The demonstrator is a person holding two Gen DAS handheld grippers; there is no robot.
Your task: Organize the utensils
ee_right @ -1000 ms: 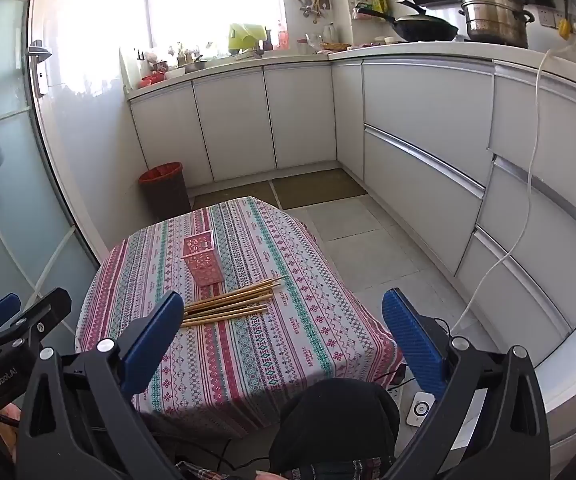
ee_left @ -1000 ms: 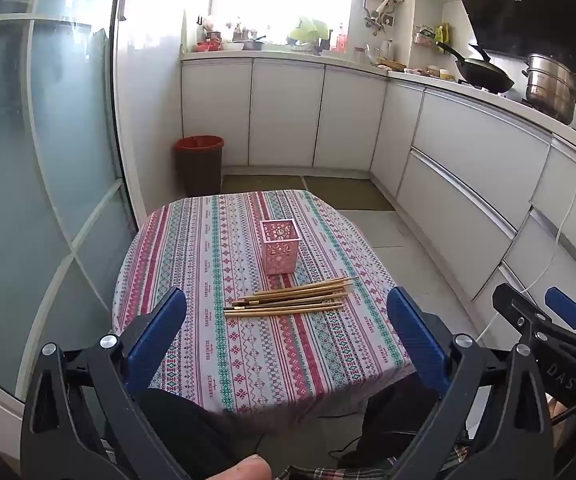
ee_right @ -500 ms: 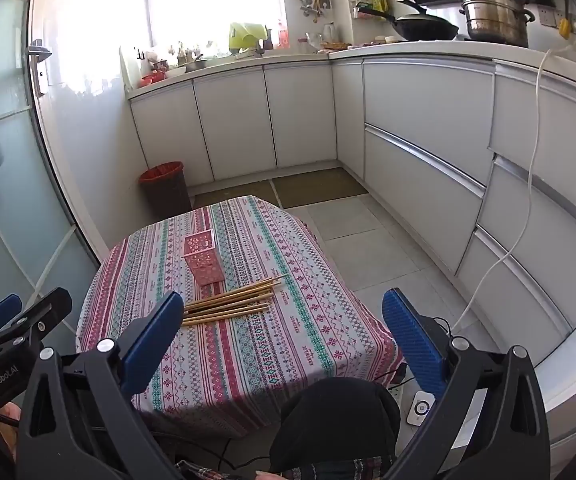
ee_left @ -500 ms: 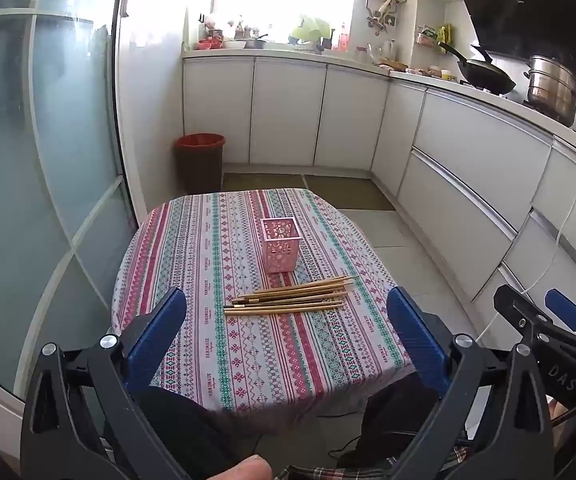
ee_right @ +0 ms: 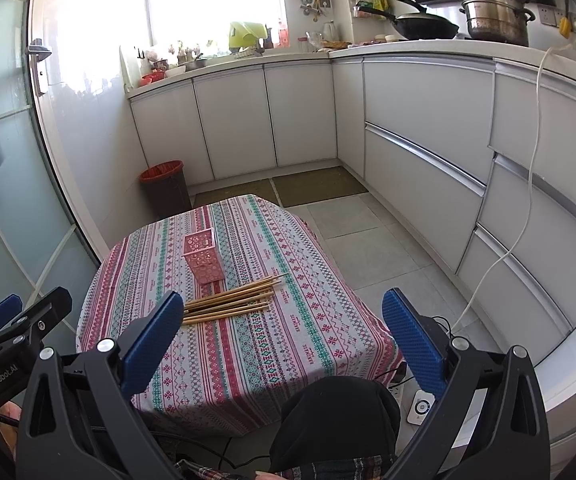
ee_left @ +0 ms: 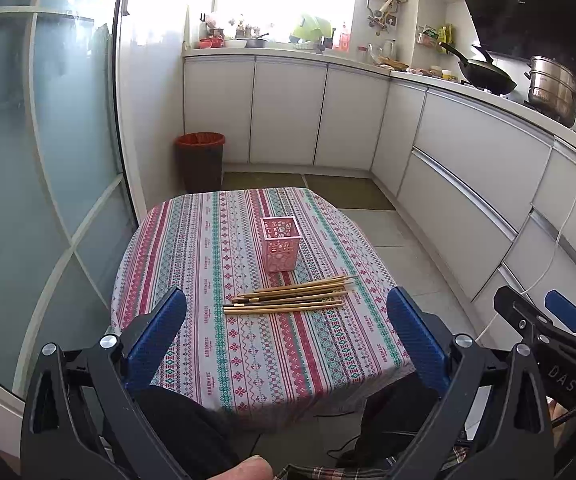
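A bundle of several wooden chopsticks (ee_left: 288, 295) lies flat on the patterned tablecloth (ee_left: 191, 264), just in front of an upright, empty pink perforated holder (ee_left: 280, 243). Both also show in the right wrist view: the chopsticks (ee_right: 231, 300) and the holder (ee_right: 203, 258). My left gripper (ee_left: 285, 334) is open and empty, held above the table's near edge, short of the chopsticks. My right gripper (ee_right: 281, 334) is open and empty, held to the right of the left one, also back from the table.
The small table stands in a kitchen with white cabinets (ee_left: 468, 168) along the back and right. A red-rimmed bin (ee_left: 199, 160) stands on the floor behind the table. A glass door (ee_left: 39, 168) is at the left. A white cable (ee_right: 524, 208) hangs at the right.
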